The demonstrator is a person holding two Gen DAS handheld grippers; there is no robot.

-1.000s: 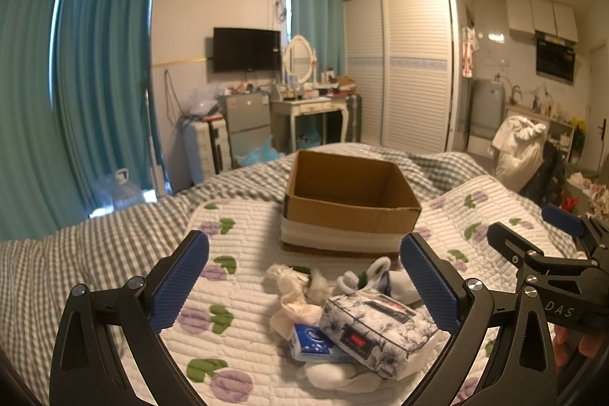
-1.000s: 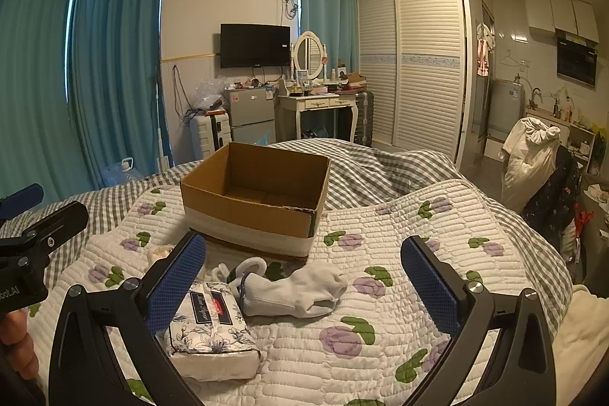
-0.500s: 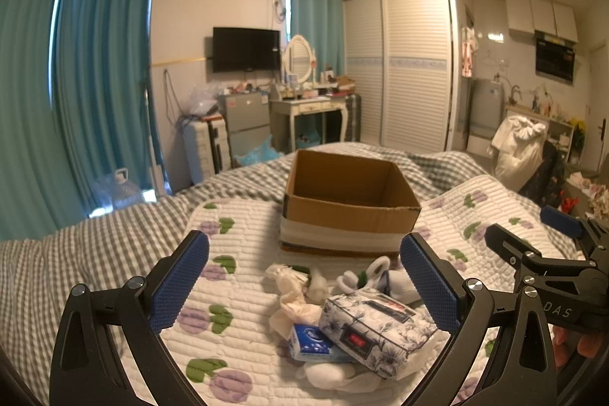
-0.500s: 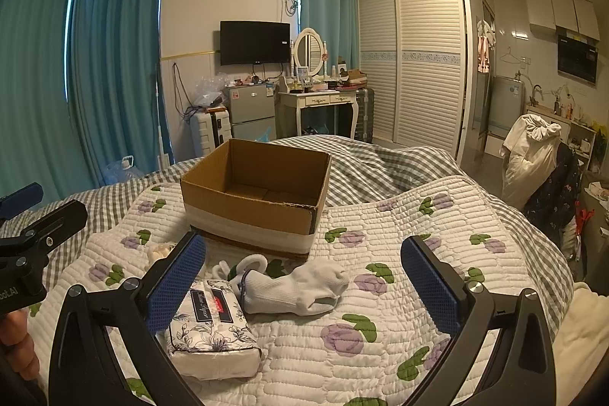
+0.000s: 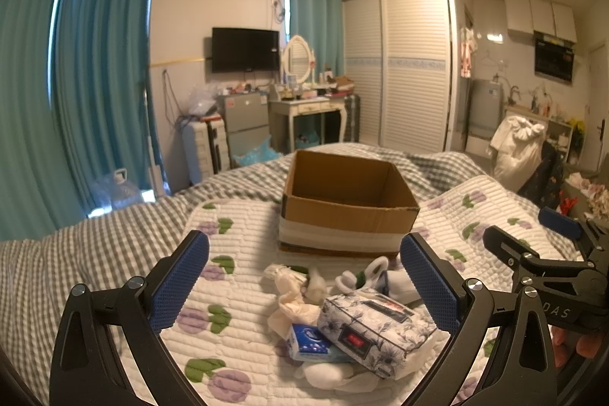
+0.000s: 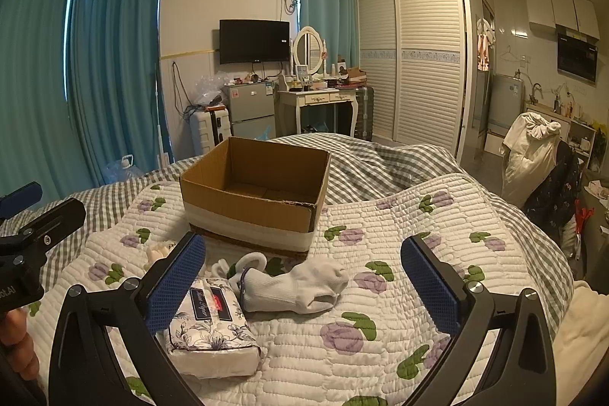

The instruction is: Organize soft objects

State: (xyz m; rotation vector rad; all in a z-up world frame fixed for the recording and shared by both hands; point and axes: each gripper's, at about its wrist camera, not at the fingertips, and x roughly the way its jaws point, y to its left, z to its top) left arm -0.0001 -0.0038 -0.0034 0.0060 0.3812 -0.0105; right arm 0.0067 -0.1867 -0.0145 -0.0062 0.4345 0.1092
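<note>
Hovering above the quilt (image 6: 437, 215), both wide apart and empty: left gripper (image 5: 304, 288) over the pile, right gripper (image 6: 304, 288) over the white sock (image 6: 297, 286). Looks like the very start of the job, judging by the bare floor of the cardboard box (image 6: 251, 193) and every soft thing outside it.

Lying just in front of the box: the sock, its long axis running left to right across the right wrist view, cuff toward the tissue pack (image 6: 209, 333), toe toward the open quilt. Touching or almost touching the pack at the cuff; cannot tell which. Resting tilted on other soft bits in the left wrist view, the tissue pack (image 5: 375, 330), with a small blue packet (image 5: 310, 343) tucked under its near corner.

Calls next, probably, for lowering the right gripper, straddling the sock across its narrow middle, closing, then lifting over the box's near wall.
</note>
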